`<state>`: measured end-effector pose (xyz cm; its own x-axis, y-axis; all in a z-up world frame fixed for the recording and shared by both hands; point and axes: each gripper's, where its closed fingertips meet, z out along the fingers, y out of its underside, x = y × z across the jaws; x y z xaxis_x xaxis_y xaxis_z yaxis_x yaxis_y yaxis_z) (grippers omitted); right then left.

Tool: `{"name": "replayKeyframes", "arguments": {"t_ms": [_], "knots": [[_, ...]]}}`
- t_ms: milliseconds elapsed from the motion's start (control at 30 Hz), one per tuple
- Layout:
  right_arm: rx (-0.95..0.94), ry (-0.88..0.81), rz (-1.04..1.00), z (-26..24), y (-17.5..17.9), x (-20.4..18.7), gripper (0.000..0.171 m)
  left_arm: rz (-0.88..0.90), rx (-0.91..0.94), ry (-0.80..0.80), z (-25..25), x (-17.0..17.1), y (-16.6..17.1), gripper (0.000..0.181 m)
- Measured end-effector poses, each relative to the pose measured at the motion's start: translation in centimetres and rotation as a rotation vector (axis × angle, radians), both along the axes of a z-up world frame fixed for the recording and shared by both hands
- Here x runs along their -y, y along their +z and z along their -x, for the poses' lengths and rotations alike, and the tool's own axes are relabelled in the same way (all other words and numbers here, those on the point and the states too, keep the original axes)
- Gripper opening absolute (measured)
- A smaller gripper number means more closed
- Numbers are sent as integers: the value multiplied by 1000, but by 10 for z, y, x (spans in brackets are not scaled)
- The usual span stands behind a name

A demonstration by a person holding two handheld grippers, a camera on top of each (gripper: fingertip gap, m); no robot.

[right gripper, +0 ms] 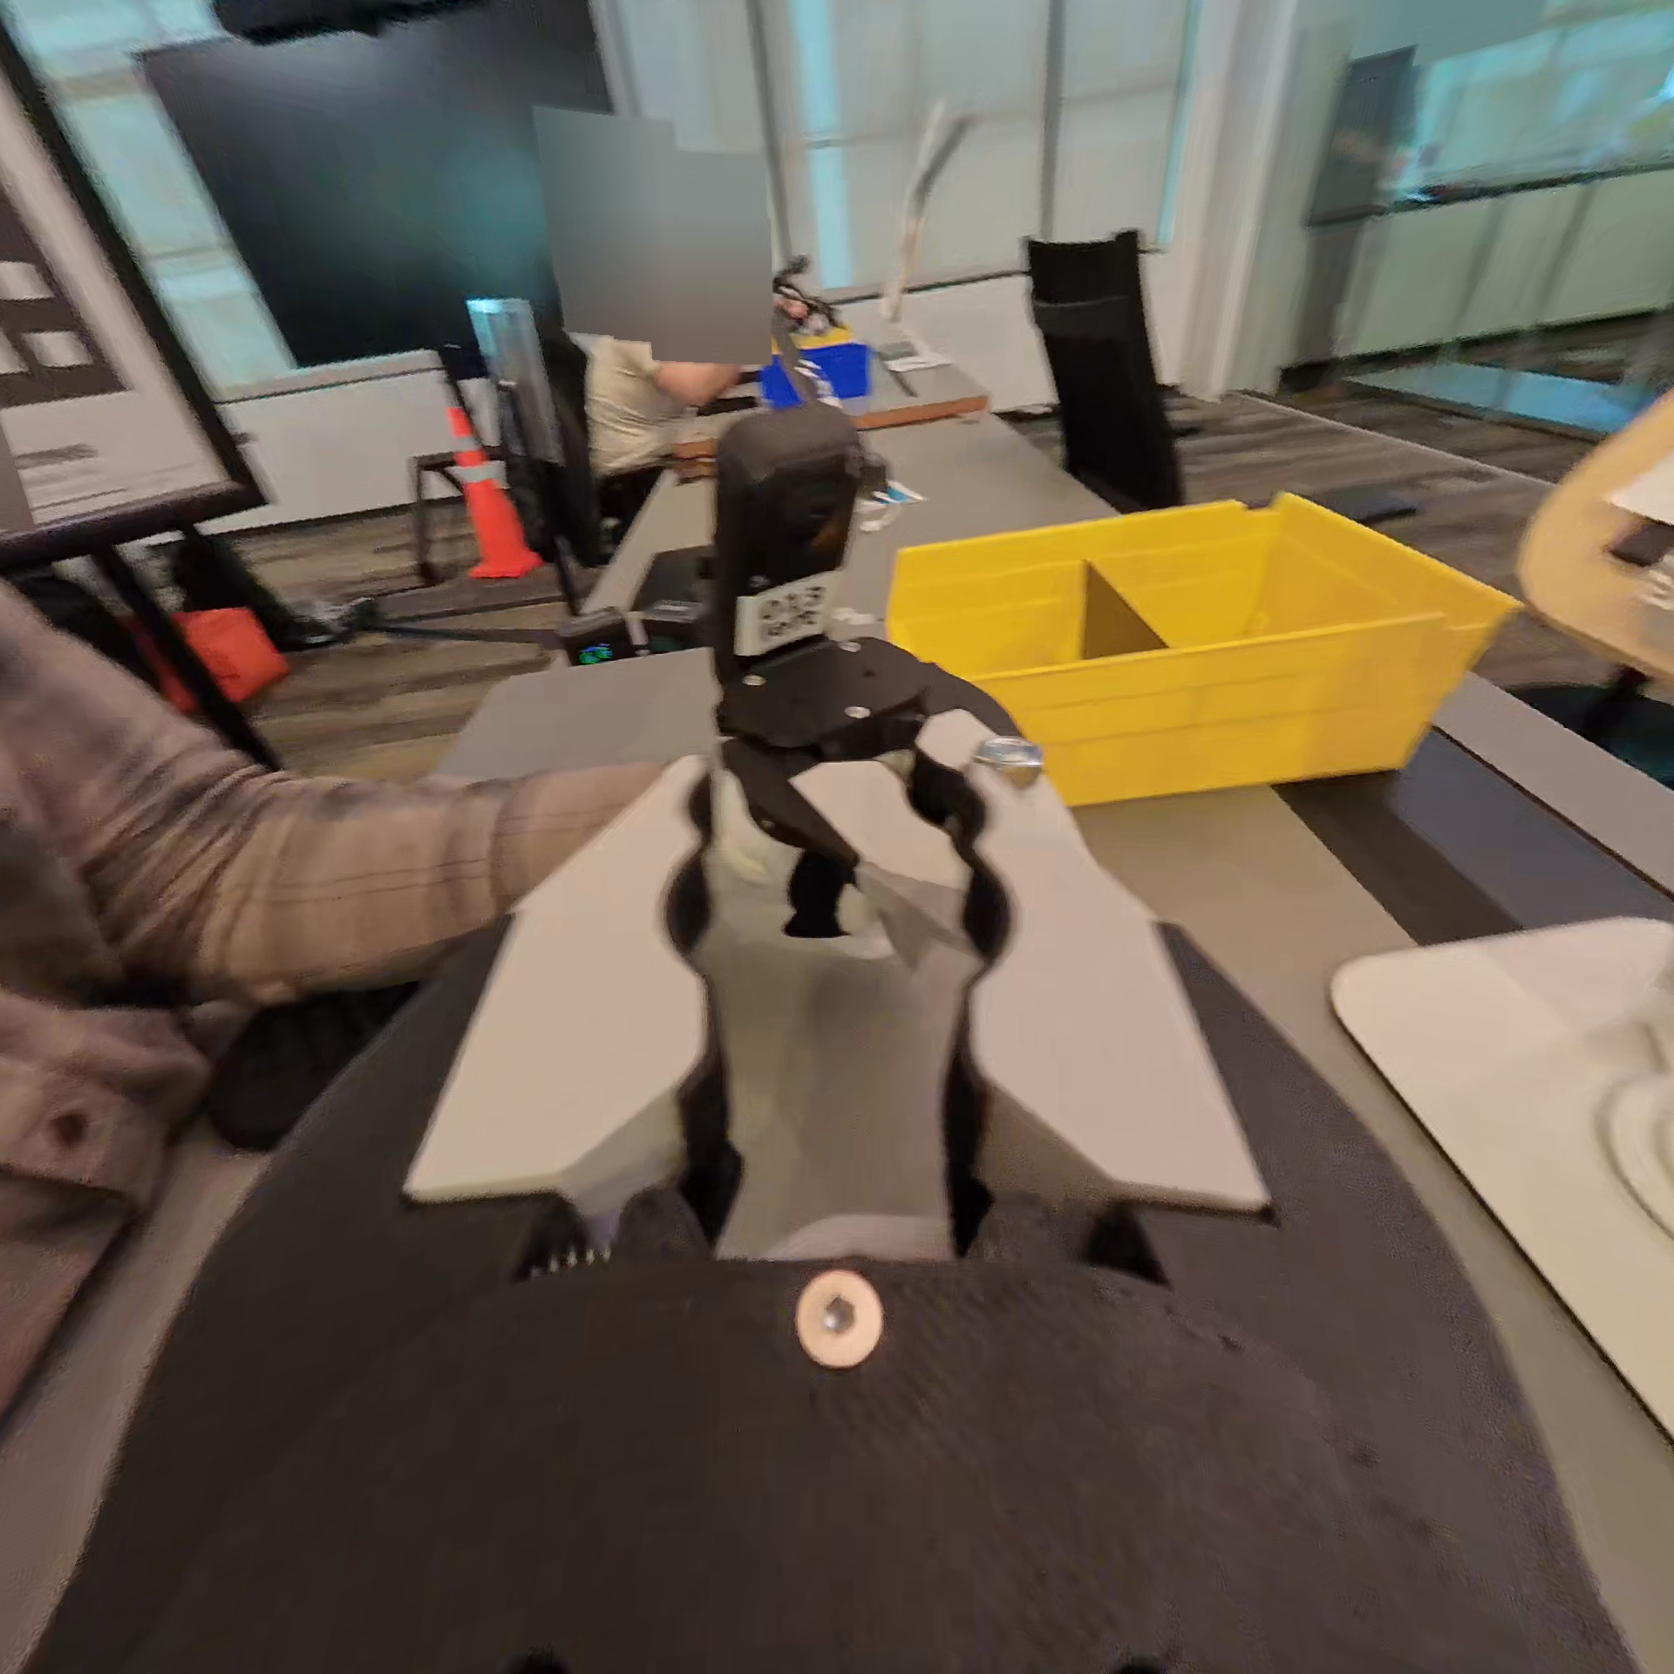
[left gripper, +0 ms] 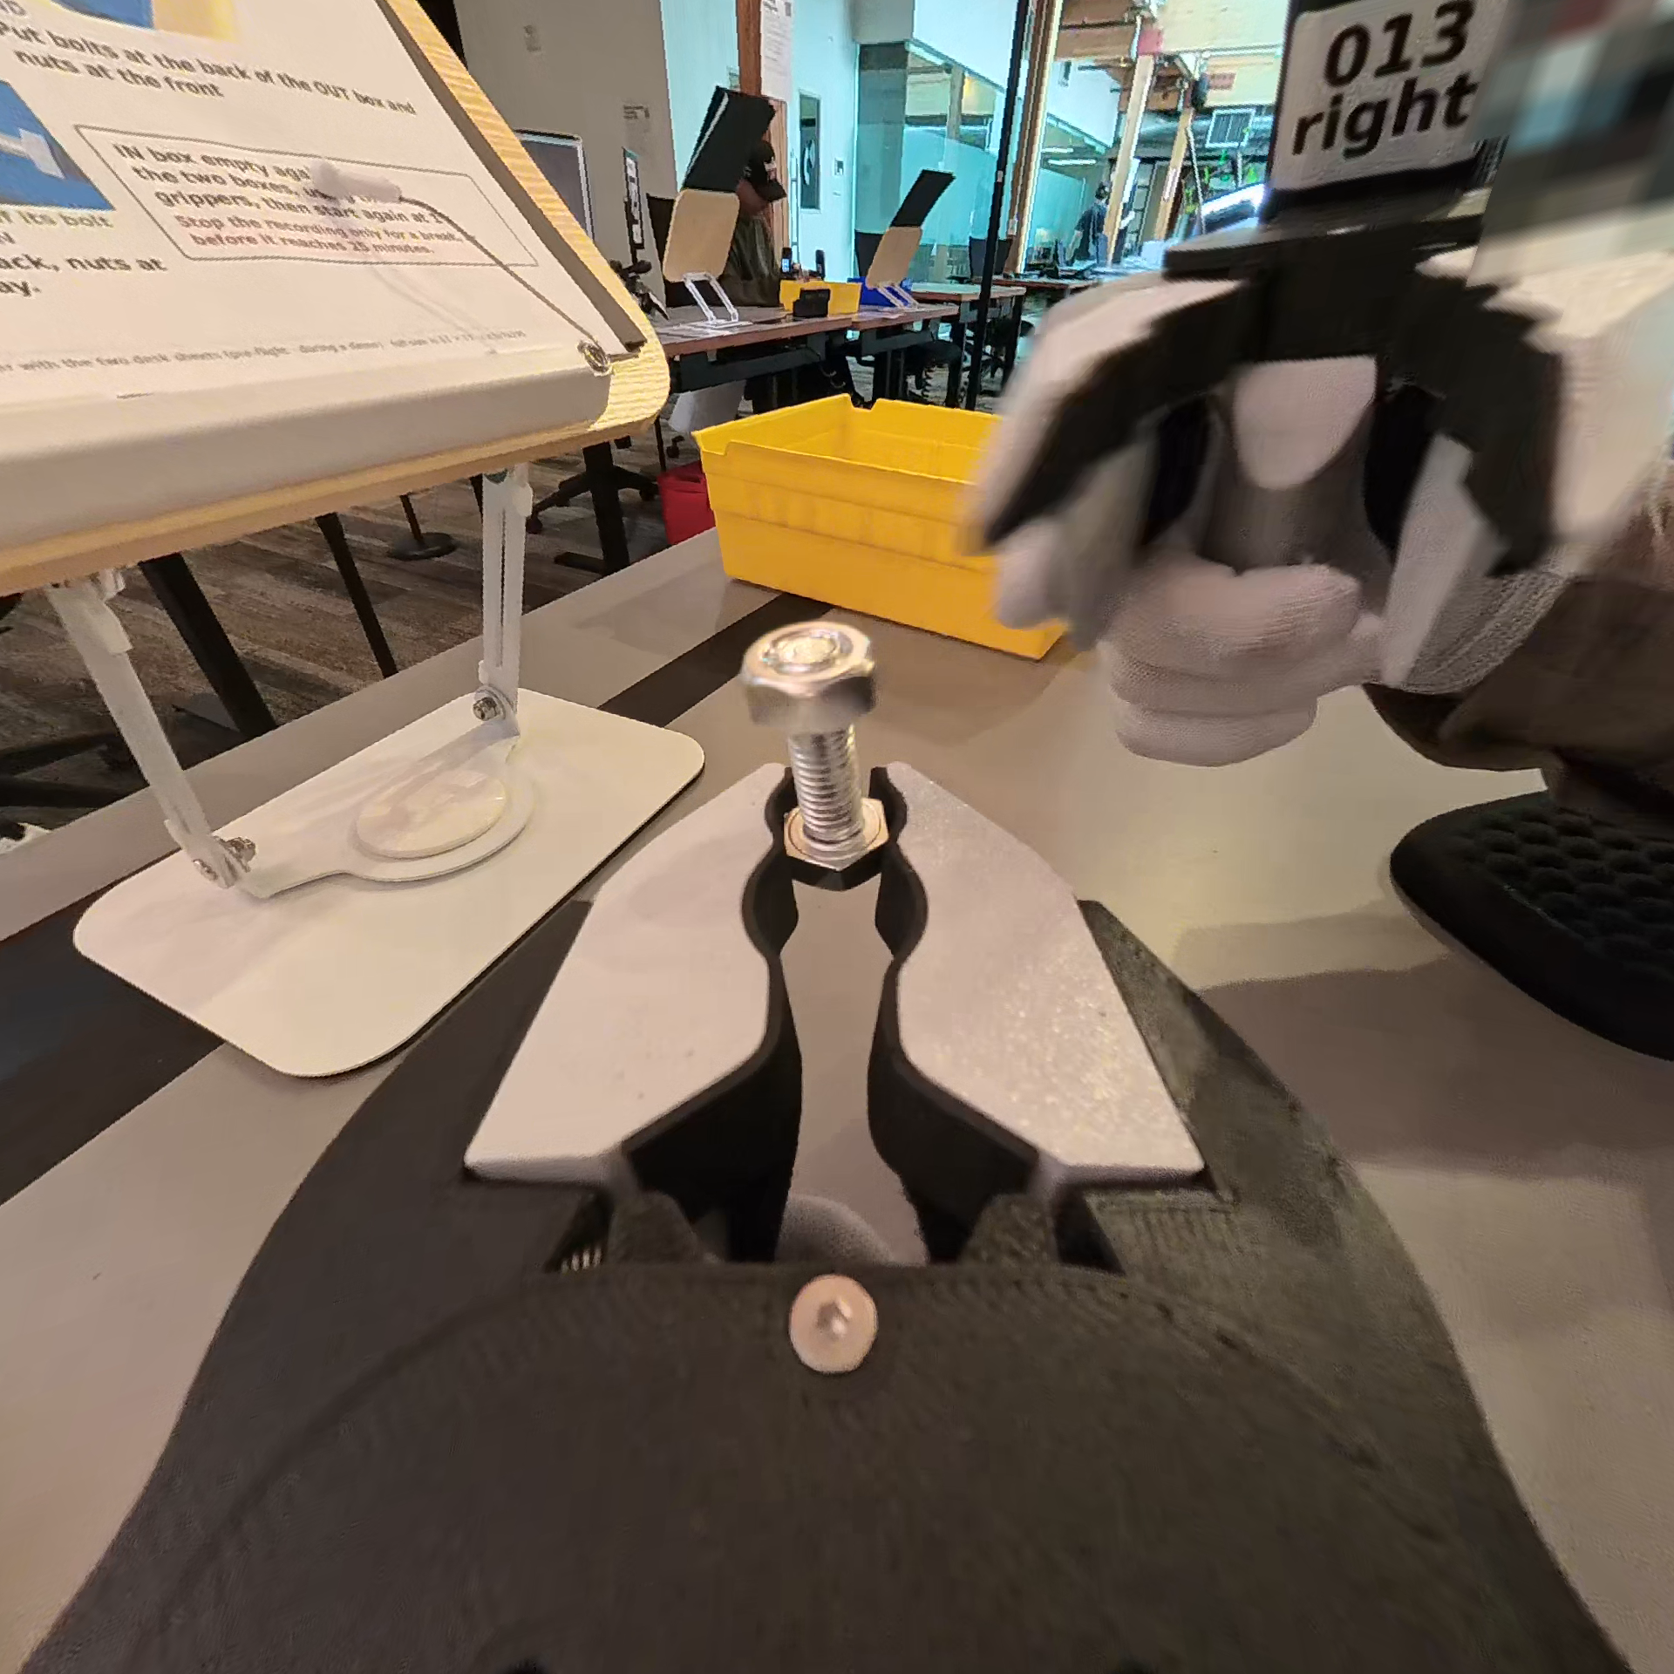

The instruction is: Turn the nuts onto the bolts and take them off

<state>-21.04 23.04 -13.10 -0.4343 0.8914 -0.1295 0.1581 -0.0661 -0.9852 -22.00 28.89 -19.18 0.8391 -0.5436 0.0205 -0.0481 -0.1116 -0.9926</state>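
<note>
We held the left tongs [left gripper: 829, 838] clamped on the bolt [left gripper: 822, 797] by its head, shank upright above the tabletop [left gripper: 1268, 906]. A nut [left gripper: 809, 675] sat at the shank's top. At 2 o'clock, the right tongs [right gripper: 838, 870] stood agape, holding nothing. A yellow bin [left gripper: 851, 516] lay beyond at 12 o'clock.

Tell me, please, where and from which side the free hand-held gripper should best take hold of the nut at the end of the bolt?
Probably by two opposite flats of the nut, from above or the right. It sits at the free end of the bolt, clear of the left hand-held gripper clamping the other end. The right hand-held gripper is open and empty.
</note>
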Motion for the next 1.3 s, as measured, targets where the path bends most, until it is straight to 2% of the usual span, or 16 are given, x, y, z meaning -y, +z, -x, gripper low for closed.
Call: {"name": "replayKeyframes", "arguments": {"t_ms": [33, 67, 167, 233, 267, 300, 333, 500, 600, 667, 700, 800, 867, 933, 1000, 1300], "knots": [[22, -33, -8, 4, -4, -3, 77, 3, -6, -4, -2, 0, -1, 14], [35, -44, -28, 8, -9, -3, 91, 6, -11, -10, -4, 0, -2, 15], [64, -64, -62, 17, -18, 1, 103, 18, -25, -17, -8, -1, -5, 14], [67, -56, -98, 15, -20, 4, 79, 15, -17, -22, -8, 0, -4, 14], [47, -28, -116, 9, -17, 4, 47, 18, -6, -15, -7, 1, -3, 14], [-9, 76, -57, -1, -5, 14, 2, 26, 0, -4, -5, 0, -3, 14], [-25, 52, -6, -2, 2, 7, 3, 24, -3, 2, -3, 0, -3, 14], [11, -76, -48, 10, -5, -9, 83, 32, -18, -1, -6, -2, -5, 14], [67, -75, -57, 17, -19, -4, 104, 37, -23, -9, -9, -1, -6, 14], [51, 53, -44, 4, -17, 14, 50, 35, -18, -2, -7, -1, -5, 14], [7, 158, 12, -8, -5, 27, 2, 39, -16, 4, -4, -1, -5, 14], [-3, 106, 20, -9, 0, 15, 10, 39, -20, 4, -3, -1, -5, 14], [17, 2, -11, 0, -5, 2, 50, 41, -31, -6, -8, -2, -6, 14], [37, -87, -68, 9, -11, -7, 76, 43, -38, -18, -13, -1, -8, 14], [48, -120, -114, 15, -17, -8, 74, 38, -45, -28, -16, -1, -7, 14], [76, -166, -122, 25, -35, -15, 16, 7, -73, -110, -38, 8, -2, 14]]}}
